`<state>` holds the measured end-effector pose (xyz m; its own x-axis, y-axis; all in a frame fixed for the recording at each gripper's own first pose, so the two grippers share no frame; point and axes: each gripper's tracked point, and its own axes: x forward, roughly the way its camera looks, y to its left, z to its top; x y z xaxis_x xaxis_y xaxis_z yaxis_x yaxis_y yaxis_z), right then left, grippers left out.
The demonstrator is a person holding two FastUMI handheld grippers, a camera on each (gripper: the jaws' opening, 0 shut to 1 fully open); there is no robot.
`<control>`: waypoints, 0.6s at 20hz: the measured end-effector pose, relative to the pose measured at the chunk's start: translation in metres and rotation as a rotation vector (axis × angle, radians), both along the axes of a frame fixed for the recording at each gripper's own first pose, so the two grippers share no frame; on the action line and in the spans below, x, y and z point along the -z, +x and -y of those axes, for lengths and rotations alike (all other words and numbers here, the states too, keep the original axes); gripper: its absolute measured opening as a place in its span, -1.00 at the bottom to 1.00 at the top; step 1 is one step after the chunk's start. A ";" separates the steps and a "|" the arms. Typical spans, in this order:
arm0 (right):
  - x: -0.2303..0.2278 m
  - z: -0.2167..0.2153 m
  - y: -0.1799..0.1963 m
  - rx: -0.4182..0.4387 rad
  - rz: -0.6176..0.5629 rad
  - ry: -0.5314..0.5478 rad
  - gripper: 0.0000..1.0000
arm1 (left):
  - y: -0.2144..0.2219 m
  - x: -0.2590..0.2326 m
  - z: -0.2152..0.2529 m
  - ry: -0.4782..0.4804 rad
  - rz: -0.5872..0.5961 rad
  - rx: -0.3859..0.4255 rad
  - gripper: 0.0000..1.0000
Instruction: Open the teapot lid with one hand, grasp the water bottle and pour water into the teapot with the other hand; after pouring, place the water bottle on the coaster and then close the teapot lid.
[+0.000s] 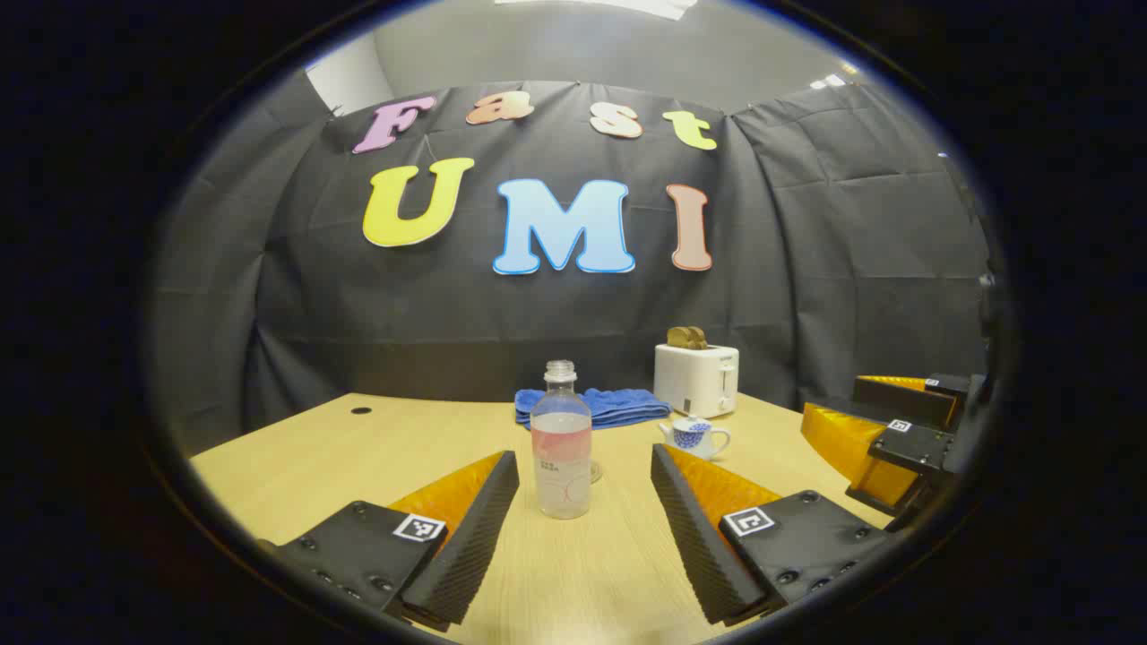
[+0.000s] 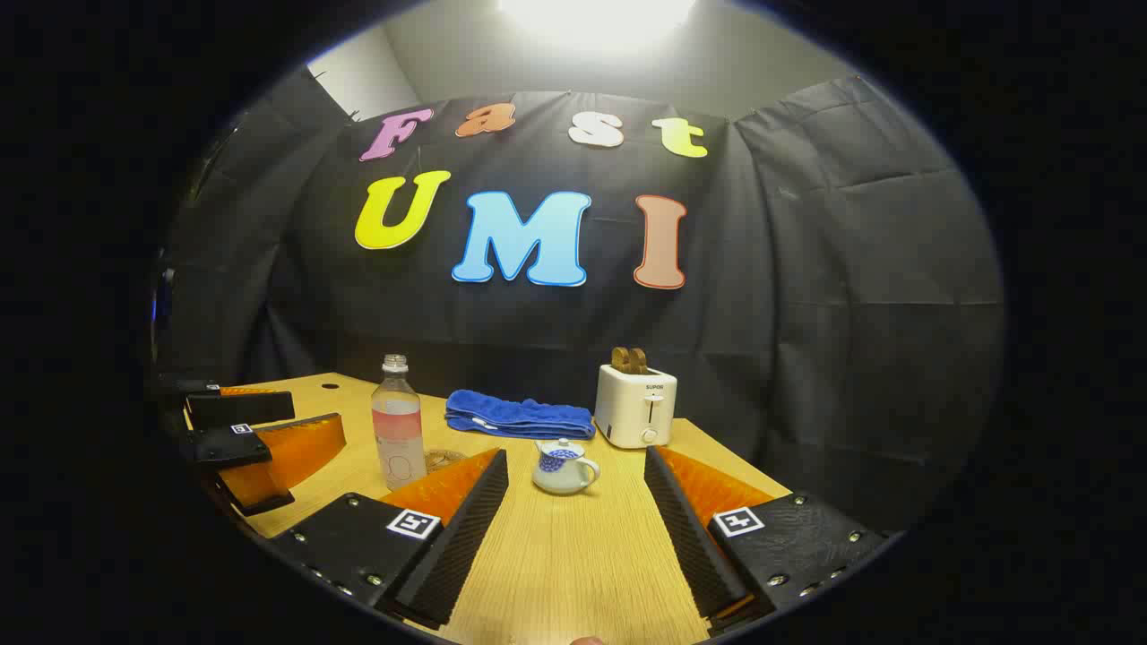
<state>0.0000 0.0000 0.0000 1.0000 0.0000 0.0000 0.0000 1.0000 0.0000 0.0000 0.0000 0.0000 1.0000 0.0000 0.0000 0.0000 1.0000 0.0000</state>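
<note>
A clear water bottle (image 1: 561, 443) with a pink label stands upright on the wooden table, straight ahead of my left gripper (image 1: 584, 459). That gripper is open and short of the bottle, with its fingers apart from it. A small white teapot (image 2: 563, 468) with a blue pattern sits lid-on between and beyond the fingertips of my right gripper (image 2: 574, 457), which is open and holds nothing. A round coaster (image 2: 441, 460) lies just right of the bottle (image 2: 399, 421). The teapot (image 1: 696, 436) is to the bottle's right.
A folded blue towel (image 2: 520, 416) and a white toaster (image 2: 637, 406) holding toast stand at the back of the table (image 2: 573, 555). The black cloth wall rises behind them. The left gripper (image 2: 309, 421) shows at the table's left side, the right gripper (image 1: 829, 400) at its right.
</note>
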 end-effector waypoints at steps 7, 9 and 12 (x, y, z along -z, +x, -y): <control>-0.007 -0.006 0.020 -0.014 -0.009 -0.004 0.89 | 0.015 0.009 -0.001 -0.002 -0.034 0.009 1.00; -0.011 -0.008 0.029 -0.016 -0.012 0.001 0.89 | 0.024 0.011 -0.004 0.001 -0.042 0.004 1.00; -0.015 -0.013 0.041 -0.029 -0.009 0.039 0.89 | 0.039 0.015 -0.007 0.005 -0.056 0.006 1.00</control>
<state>0.0410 0.0131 0.0155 0.9995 0.0291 -0.0087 -0.0287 0.9988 0.0391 0.0386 0.0071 -0.0146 0.9984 -0.0059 -0.0561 0.0062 1.0000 0.0052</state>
